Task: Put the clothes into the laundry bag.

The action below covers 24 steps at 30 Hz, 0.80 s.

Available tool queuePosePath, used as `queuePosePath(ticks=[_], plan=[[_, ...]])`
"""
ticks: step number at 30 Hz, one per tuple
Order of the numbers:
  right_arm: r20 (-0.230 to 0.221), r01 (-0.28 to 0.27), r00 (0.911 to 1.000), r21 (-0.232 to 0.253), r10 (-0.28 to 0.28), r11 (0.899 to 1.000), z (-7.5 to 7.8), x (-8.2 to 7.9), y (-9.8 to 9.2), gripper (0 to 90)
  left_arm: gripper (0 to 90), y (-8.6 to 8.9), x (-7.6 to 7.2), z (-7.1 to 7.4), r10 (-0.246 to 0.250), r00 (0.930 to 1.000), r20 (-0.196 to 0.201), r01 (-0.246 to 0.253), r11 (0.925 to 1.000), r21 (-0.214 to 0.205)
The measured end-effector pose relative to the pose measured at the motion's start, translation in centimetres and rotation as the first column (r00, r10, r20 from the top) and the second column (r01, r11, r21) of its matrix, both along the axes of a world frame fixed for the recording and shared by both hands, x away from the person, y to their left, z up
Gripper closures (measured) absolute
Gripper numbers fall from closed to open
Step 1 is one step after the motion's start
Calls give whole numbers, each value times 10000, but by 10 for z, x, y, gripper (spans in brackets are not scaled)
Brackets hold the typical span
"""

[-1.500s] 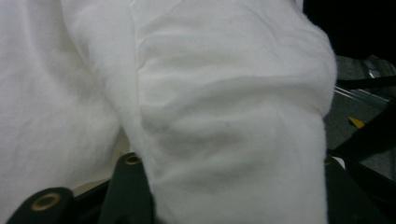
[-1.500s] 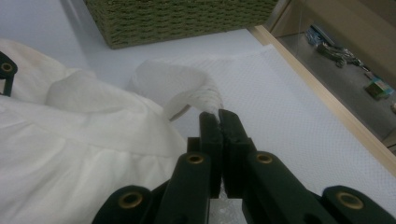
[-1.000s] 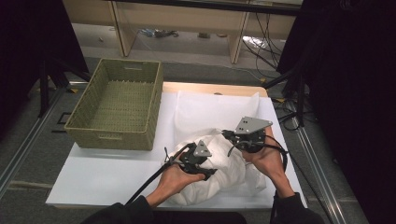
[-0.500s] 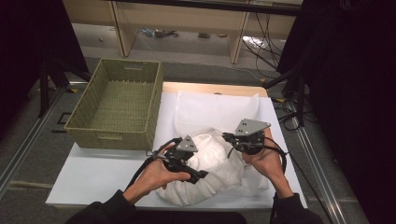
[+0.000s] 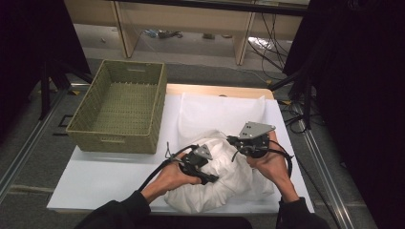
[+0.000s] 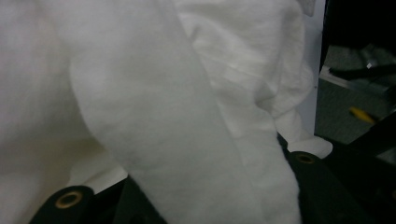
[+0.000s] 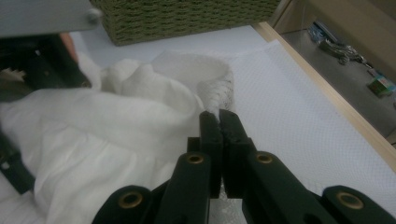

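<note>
White cloth (image 5: 224, 167) lies bunched on the table's (image 5: 95, 174) near half, beside the wicker basket (image 5: 119, 105), with both grippers on it.

Left gripper (image 6: 187, 205) view: its jaws, just closing, stand apart around a thick fold (pressing? I cannot tell).

Right gripper (image 7: 219, 123) view: jaws pinched tight on a cloth edge, probably anchoring it for folding.
</note>
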State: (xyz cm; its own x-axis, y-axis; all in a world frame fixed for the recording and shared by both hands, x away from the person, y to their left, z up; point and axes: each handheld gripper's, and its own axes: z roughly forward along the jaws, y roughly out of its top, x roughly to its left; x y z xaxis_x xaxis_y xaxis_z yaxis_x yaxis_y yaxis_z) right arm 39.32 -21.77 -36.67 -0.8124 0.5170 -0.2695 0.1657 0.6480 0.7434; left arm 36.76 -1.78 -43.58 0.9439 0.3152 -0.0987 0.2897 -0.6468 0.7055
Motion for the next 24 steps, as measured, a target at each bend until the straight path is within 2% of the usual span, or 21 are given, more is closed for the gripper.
queuePosePath(ticks=[1, 4, 5, 6, 7, 8, 9, 10, 11, 12, 13, 15, 16, 18, 19, 20, 21, 22, 23, 24], plan=[[-49, -18, 10000, 23, 18, 10000, -1, 0, 0, 900, 645, -5, -2, 2, -192, 9995, 253, 186, 9995, 235], [-182, -106, 9998, 82, 107, 9999, -1, 0, 3, 900, 650, -12, -3, -1, -59, 9998, 171, 57, 9999, 107], [-175, -182, 9997, 81, 184, 9998, -1, -1, 4, 900, 652, -12, 1, -6, 287, 9993, 224, -291, 9994, 171], [-174, -203, 9996, 82, 204, 9998, 0, -2, 5, 900, 650, -11, 3, -9, 646, 9977, 197, -647, 9979, 49], [-137, -326, 9994, 84, 327, 9994, 1, -3, 5, 900, 639, -11, 3, -9, 646, 9977, 197, -647, 9979, 49], [-110, -324, 9994, 103, 325, 9994, 2, -4, 4, 900, 615, -6, 8, -13, 1351, 9908, -35, -1352, 9904, -280], [-180, -288, 9994, 135, 290, 9995, 2, -4, 4, 900, 603, -5, 9, -13, 1545, 9880, 21, -1543, 9874, -337], [-180, -288, 9994, 135, 290, 9995, 2, -4, 4, 900, 592, -5, 9, -13, 1545, 9880, 21, -1543, 9874, -337], [-147, -310, 9994, 91, 311, 9995, 2, -4, 3, 900, 578, -5, 7, -10, 1726, 9845, 321, -1715, 9846, -329], [-169, -315, 9994, 105, 316, 9994, 2, -4, 3, 900, 554, -6, 5, -9, 1833, 9825, 337, -1816, 9822, -473], [-238, -287, 9993, 94, 289, 9995, 2, -5, 3, 900, 510, -4, 4, -7, 1645, 9859, 316, -1631, 9857, -414], [-282, -212, 9994, 129, 216, 9997, 1, -5, 2, 900, 370, 3, 3, 1, 1633, 9866, -75, -1633, 9837, -758], [-197, -278, 9994, 118, 280, 9995, 1, -4, 1, 900, 302, 10, 2, 7, 1679, 9855, -224, -1694, 9803, -1019], [-247, -162, 9996, 178, 166, 9997, 1, -5, -1, 900, 207, 26, 1, 22, 1771, 9838, -270, -1791, 9719, -1529], [-262, -103, 9996, 175, 108, 9998, 1, -4, -2, 900, 179, 33, 0, 28, 1838, 9823, -368, -1874, 9691, -1603], [-245, -188, 9995, 159, 191, 9997, 1, -4, -2, 900, 180, 33, 0, 28, 1838, 9823, -368, -1874, 9691, -1603], [-187, -204, 9996, 128, 207, 9997, 1, -3, -3, 900, 186, 46, -1, 38, 1970, 9798, -330, -1995, 9737, -1099], [-256, -173, 9995, 154, 177, 9997, 1, -3, -2, 900, 184, 51, -2, 41, 2097, 9777, -121, -2099, 9726, -996], [-221, -187, 9996, 130, 190, 9997, 1, -3, -2, 900, 181, 56, -3, 43, 2173, 9761, 12, -2159, 9705, -1070], [-248, -181, 9995, 146, 184, 9997, 1, -3, -2, 900, 177, 60, -3, 44, 2246, 9743, -162, -2249, 9667, -1221]])
